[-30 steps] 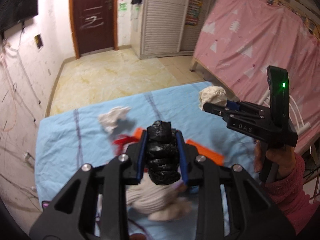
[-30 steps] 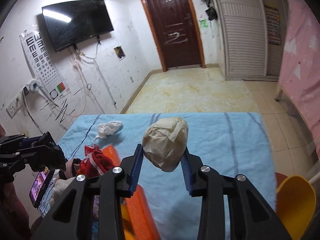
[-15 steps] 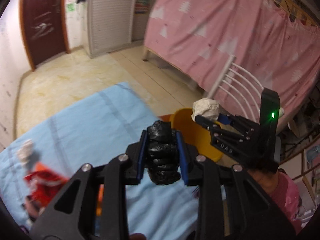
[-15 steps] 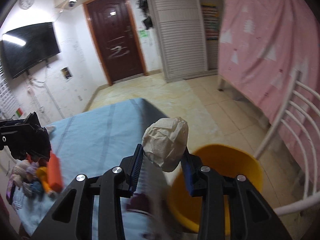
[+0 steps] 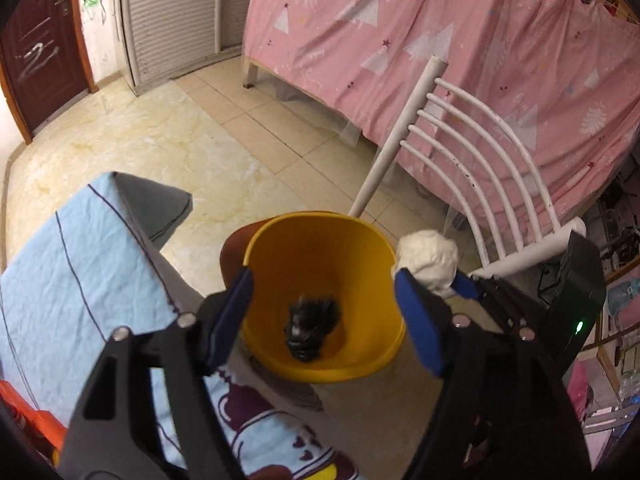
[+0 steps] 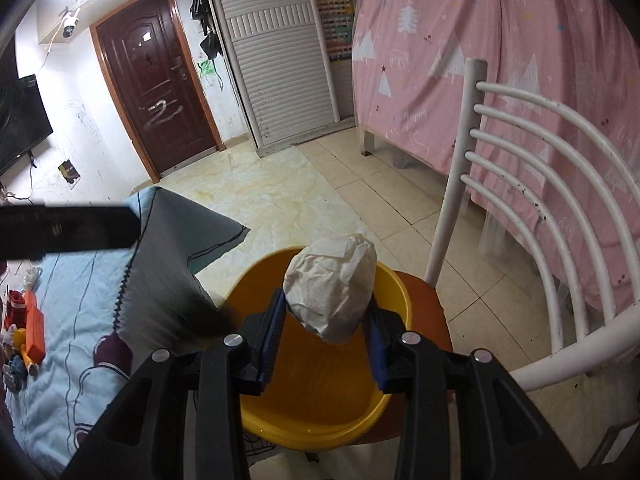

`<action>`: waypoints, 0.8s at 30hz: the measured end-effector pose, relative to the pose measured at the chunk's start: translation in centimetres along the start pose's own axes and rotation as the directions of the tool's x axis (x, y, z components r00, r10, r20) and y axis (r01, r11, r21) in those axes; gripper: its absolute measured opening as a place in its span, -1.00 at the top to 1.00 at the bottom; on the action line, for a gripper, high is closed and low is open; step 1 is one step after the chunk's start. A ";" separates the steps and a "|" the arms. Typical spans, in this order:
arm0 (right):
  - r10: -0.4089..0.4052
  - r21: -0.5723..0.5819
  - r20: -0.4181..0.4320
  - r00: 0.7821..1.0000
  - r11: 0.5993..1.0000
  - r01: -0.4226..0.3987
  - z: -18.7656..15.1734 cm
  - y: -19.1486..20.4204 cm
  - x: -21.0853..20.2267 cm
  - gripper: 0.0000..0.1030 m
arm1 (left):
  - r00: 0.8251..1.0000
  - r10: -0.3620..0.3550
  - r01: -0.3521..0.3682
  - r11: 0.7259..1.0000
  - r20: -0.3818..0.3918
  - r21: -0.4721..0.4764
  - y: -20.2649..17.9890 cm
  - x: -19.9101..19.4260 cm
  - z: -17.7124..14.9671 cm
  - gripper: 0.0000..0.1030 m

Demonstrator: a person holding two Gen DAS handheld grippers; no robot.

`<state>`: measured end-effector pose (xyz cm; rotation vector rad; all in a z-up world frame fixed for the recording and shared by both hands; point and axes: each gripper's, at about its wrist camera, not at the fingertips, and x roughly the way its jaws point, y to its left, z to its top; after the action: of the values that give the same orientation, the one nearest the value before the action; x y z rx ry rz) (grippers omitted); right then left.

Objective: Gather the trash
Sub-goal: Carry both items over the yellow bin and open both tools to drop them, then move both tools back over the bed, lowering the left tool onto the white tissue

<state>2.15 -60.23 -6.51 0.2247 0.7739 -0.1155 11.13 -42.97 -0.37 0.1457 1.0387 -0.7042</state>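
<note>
A yellow bucket (image 5: 320, 240) stands on a chair seat beside the table. My left gripper (image 5: 324, 312) is open above the bucket, and a crumpled black bag (image 5: 312, 328) lies blurred inside the bucket. My right gripper (image 6: 328, 332) is shut on a white crumpled paper ball (image 6: 332, 284) and holds it over the bucket's rim (image 6: 256, 272). The paper ball also shows in the left wrist view (image 5: 428, 256), at the bucket's right edge.
A white chair back (image 6: 520, 184) rises right of the bucket. The table with a light blue cloth (image 5: 60, 264) is at left, with orange and red items (image 6: 28, 320) on it. A pink curtain (image 5: 440, 48) hangs behind.
Both grippers swung from the table to above the yellow bucket. My left gripper opened and the black bag dropped into the bucket. The right gripper still holds the paper ball.
</note>
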 end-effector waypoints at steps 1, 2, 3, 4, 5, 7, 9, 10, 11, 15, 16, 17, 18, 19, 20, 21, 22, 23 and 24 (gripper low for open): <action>0.002 -0.002 -0.003 1.000 1.000 -0.002 0.2 0.0 0.2 0.41 | 1.000 0.000 0.000 1.000 0.002 -0.006 0.0 0.0 0.1 -0.36; 0.005 -0.007 -0.009 1.000 1.000 -0.005 0.1 0.2 0.6 0.41 | 1.000 0.001 -0.001 1.000 0.003 -0.010 0.1 -0.1 0.2 -0.36; 0.006 -0.012 -0.019 1.000 1.000 -0.006 0.3 0.4 1.1 0.41 | 1.000 0.003 -0.003 1.000 0.006 -0.015 0.4 -0.6 0.1 -0.36; 0.004 -0.017 -0.028 1.000 1.000 -0.004 0.6 0.6 1.6 0.41 | 1.000 0.008 -0.007 1.000 0.011 -0.019 0.6 -0.9 0.1 -0.37; 0.000 -0.023 -0.036 0.999 1.000 -0.001 0.6 0.9 1.9 0.39 | 1.000 0.012 -0.011 1.000 0.016 -0.023 1.1 -1.6 -0.3 -0.37; -0.010 -0.032 -0.054 0.999 0.999 0.009 0.7 1.5 2.8 0.37 | 0.999 0.023 -0.022 0.999 0.022 -0.039 1.9 -2.4 -0.5 -0.37; -0.021 -0.037 -0.059 0.998 0.999 0.018 0.8 1.9 3.2 0.32 | 0.999 0.028 -0.026 0.999 0.027 -0.047 2.6 -3.2 -0.7 -0.37; -0.023 -0.040 -0.059 0.998 0.999 0.021 0.9 2.3 3.2 0.23 | 0.999 0.032 -0.030 0.998 0.032 -0.051 3.0 -3.7 -0.8 -0.37; -0.027 -0.045 -0.060 0.998 0.999 0.024 1.0 2.6 3.2 0.11 | 0.999 0.036 -0.034 0.998 0.034 -0.054 3.2 -3.9 -0.8 -0.38; -0.028 -0.061 -0.053 0.998 0.998 0.025 1.7 3.8 3.3 -0.21 | 0.997 0.060 -0.057 0.996 0.049 -0.069 4.9 -6.1 -1.6 -0.42; -0.029 -0.063 -0.051 0.998 0.998 0.025 1.8 4.1 3.2 -0.25 | 0.996 0.067 -0.063 0.995 0.056 -0.071 5.3 -6.6 -1.7 -0.43; -0.026 -0.065 -0.048 0.999 0.998 0.023 2.0 4.4 3.1 -0.27 | 0.995 0.073 -0.069 0.995 0.063 -0.074 5.8 -7.4 -1.9 -0.43; -0.021 -0.065 -0.045 0.999 0.998 0.018 2.2 4.6 3.1 -0.28 | 0.995 0.078 -0.073 0.994 0.068 -0.079 6.3 -8.1 -2.1 -0.43; -0.016 -0.065 -0.042 0.999 0.998 0.013 2.5 4.8 3.0 -0.28 | 0.993 0.087 -0.081 0.993 0.075 -0.085 7.0 -8.9 -2.3 -0.43; -0.005 -0.068 -0.034 0.999 0.998 0.003 2.6 5.4 2.6 -0.29 | 0.992 0.097 -0.090 0.992 0.080 -0.090 7.6 -9.6 -2.5 -0.43; 0.004 -0.073 -0.028 1.000 0.997 -0.006 2.9 5.8 2.4 -0.29 | 0.991 0.106 -0.098 0.991 0.085 -0.096 8.2 -10.3 -2.8 -0.43; 0.013 -0.078 -0.022 1.000 0.997 -0.014 2.9 6.4 2.0 -0.29 | 0.989 0.119 -0.109 0.989 0.092 -0.104 9.0 -11.2 -3.1 -0.43; 0.025 -0.087 -0.015 1.000 0.996 -0.026 3.0 7.1 1.6 -0.30 | 0.986 0.134 -0.122 0.986 0.098 -0.116 10.0 -12.1 -3.5 -0.43; 0.034 -0.095 -0.008 0.999 0.995 -0.035 3.2 7.8 1.3 -0.30 | 0.984 0.145 -0.132 0.983 0.101 -0.125 10.7 -12.7 -3.8 -0.44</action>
<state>6.68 -53.45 -3.98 0.1476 0.7798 -0.0448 10.77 -27.18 5.91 0.0748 0.9520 -0.5176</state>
